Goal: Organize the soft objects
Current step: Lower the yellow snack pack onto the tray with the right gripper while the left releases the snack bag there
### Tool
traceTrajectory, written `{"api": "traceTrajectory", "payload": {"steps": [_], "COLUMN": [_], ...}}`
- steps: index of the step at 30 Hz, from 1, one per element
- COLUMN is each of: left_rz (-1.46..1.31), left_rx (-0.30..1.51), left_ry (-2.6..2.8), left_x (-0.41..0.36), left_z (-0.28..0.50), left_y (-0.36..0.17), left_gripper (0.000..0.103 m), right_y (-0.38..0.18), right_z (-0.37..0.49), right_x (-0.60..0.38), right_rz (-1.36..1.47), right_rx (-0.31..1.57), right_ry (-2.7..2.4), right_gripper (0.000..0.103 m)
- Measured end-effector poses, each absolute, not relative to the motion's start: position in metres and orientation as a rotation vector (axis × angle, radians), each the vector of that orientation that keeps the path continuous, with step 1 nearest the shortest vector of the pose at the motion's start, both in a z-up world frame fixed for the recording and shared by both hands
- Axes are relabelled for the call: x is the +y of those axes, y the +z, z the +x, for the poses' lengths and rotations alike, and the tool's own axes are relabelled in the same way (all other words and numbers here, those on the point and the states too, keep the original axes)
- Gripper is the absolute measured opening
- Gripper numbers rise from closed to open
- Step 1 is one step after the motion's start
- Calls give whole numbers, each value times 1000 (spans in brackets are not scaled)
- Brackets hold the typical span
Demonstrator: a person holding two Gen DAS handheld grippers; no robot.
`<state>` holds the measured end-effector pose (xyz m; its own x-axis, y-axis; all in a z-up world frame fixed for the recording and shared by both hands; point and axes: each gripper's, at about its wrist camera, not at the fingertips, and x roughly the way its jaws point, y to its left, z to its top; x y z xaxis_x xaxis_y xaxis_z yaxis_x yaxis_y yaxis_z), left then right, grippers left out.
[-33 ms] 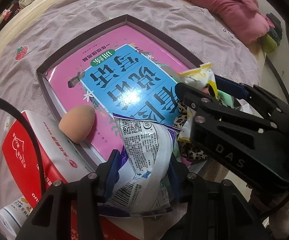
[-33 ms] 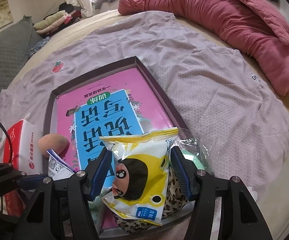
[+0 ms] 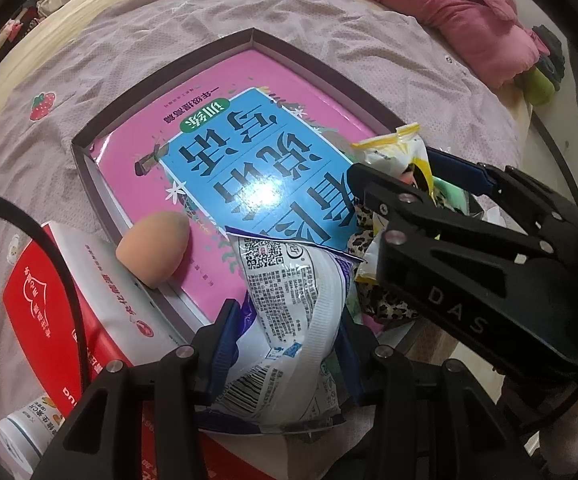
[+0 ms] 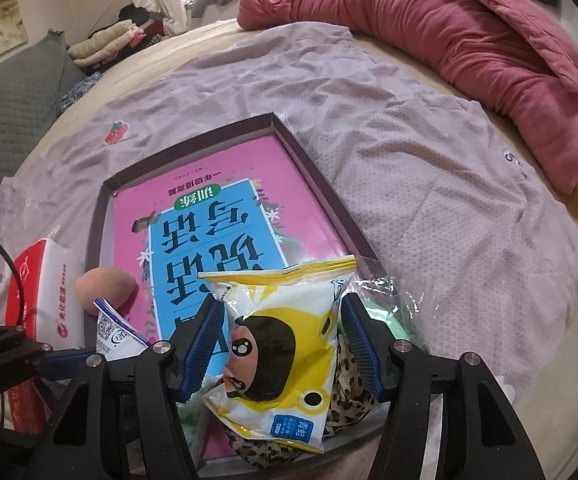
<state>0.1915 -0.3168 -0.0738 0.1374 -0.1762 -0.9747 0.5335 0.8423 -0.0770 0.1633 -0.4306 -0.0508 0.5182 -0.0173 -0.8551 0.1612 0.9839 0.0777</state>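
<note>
A light, crinkly white-and-purple snack packet (image 3: 289, 320) is pinched by the left tongs (image 3: 285, 344), while a puffy yellow cartoon-face packet (image 4: 281, 352), best held mid-body, is bracketed by the right tongs (image 4: 285, 340), contact uncertain.

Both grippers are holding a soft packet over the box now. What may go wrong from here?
1. The left gripper pinches the white packet only at its puffy middle, so it may slip or burst.
2. The right gripper with the yellow packet sits very near the left one, so they may bump.
3. The peach sponge leans on the box edge; a nudge could roll it out.
</note>
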Motion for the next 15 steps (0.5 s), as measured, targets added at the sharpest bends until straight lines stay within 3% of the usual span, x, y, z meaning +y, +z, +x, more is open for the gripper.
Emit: {"api": "traceTrajectory", "payload": {"steps": [3,6,15], "left_rz": [340,347,383], "left_rx": [1339,1340,1344], "left_ry": [-525,-524,-501], "left_x": [-320,-321,-328], "left_z": [191,191,193], "left_y": [-76,-77,-83], "left_gripper": [46,46,46], "right_y": [-51,-49,-33], "right_z": [163,159,139], "right_x": [-431,-434,-444], "right_rz": [156,169,162], "right_rx": [1014,984,930], "right_ry": [-96,-83,-104], "right_gripper": [63,73,74]}}
